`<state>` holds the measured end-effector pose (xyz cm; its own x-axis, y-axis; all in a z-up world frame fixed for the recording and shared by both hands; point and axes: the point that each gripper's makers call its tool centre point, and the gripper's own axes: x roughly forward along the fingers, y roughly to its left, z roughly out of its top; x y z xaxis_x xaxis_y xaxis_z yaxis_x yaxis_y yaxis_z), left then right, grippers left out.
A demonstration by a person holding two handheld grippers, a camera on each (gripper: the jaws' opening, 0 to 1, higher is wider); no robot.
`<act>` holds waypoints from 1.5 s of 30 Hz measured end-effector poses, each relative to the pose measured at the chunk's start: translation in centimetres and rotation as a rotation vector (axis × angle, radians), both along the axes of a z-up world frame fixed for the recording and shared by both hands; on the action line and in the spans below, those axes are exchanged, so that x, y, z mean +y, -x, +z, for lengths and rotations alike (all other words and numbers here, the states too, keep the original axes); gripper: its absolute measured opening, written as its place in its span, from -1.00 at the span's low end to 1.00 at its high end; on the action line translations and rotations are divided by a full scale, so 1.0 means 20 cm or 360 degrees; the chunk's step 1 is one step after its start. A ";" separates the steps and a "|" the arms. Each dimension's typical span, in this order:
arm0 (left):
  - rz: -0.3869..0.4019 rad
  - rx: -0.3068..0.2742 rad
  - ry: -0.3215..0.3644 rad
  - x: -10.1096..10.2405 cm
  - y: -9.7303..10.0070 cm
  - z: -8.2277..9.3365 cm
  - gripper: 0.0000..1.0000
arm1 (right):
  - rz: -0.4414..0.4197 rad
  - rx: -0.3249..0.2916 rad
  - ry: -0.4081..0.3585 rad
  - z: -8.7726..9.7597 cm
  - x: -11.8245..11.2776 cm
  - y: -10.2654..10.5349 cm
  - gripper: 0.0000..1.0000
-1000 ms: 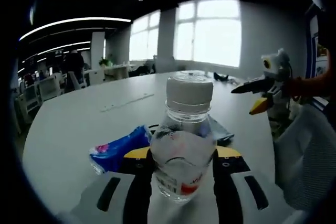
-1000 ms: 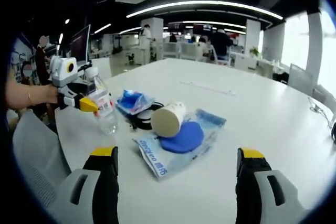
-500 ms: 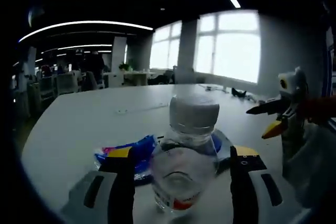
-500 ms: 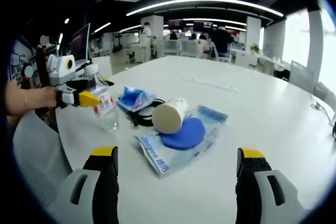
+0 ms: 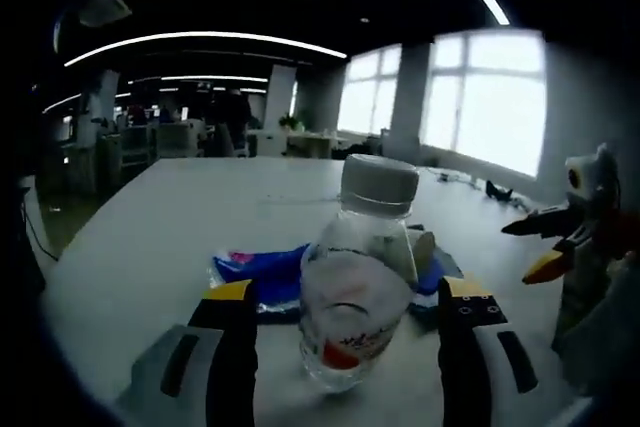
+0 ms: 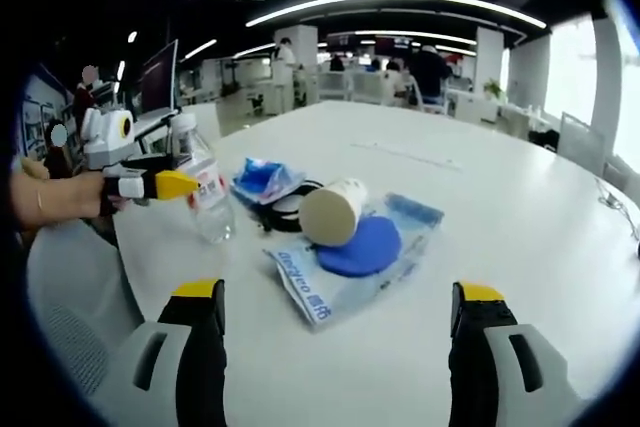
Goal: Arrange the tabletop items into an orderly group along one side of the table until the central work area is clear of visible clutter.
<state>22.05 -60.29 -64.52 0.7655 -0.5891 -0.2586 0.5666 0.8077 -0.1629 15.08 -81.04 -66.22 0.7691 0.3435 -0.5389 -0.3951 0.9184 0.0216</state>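
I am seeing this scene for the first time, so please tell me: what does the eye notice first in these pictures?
First comes the clear water bottle with its white cap, standing between the jaws of the left claw near the edge of the white table. In the right gripper view, a small heap lies beside it: a paper cup on its side, a blue disc in a plastic bag and a blue packet. The right claw hangs open before them.

On the table (image 6: pixel 520 247) there was one bottle (image 6: pixel 205 192), one paper cup (image 6: pixel 333 212), one blue wrapper (image 6: pixel 262 179) and one clear bag (image 6: pixel 350 262) holding a blue disc (image 6: pixel 360 247).
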 end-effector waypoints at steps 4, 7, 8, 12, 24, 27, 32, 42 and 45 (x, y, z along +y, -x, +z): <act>0.0075 0.0018 0.0008 -0.01 0.02 0.00 0.40 | 0.0010 -0.0009 -0.0010 0.00 0.01 0.00 0.83; 0.0142 0.0005 0.0049 0.00 0.02 0.02 0.37 | 0.0035 -0.0026 -0.0007 0.02 0.03 0.00 0.84; 0.0161 0.0019 0.0065 0.00 0.02 0.01 0.35 | 0.0039 -0.0030 -0.0010 0.02 0.03 0.00 0.84; 0.0214 0.0017 -0.0016 0.00 0.01 -0.01 0.24 | 0.0043 -0.0056 -0.0038 0.04 0.05 -0.01 0.84; 0.0372 0.0003 0.0022 0.01 0.02 0.00 -0.09 | 0.0038 -0.0041 -0.0035 0.03 0.03 0.01 0.84; 0.0389 0.0017 -0.0021 0.01 0.02 -0.03 -0.10 | 0.0027 -0.0041 -0.0036 0.03 0.02 0.01 0.83; 0.0414 0.0003 -0.0043 0.01 0.03 -0.03 -0.12 | 0.0018 -0.0033 -0.0035 0.02 0.01 0.02 0.83; 0.0430 0.0010 -0.0080 0.00 0.02 -0.03 -0.23 | 0.0009 -0.0052 -0.0038 0.03 0.00 0.02 0.82; 0.0436 -0.0003 -0.0094 0.01 0.02 -0.03 -0.27 | 0.0003 -0.0049 -0.0042 0.03 -0.01 0.02 0.82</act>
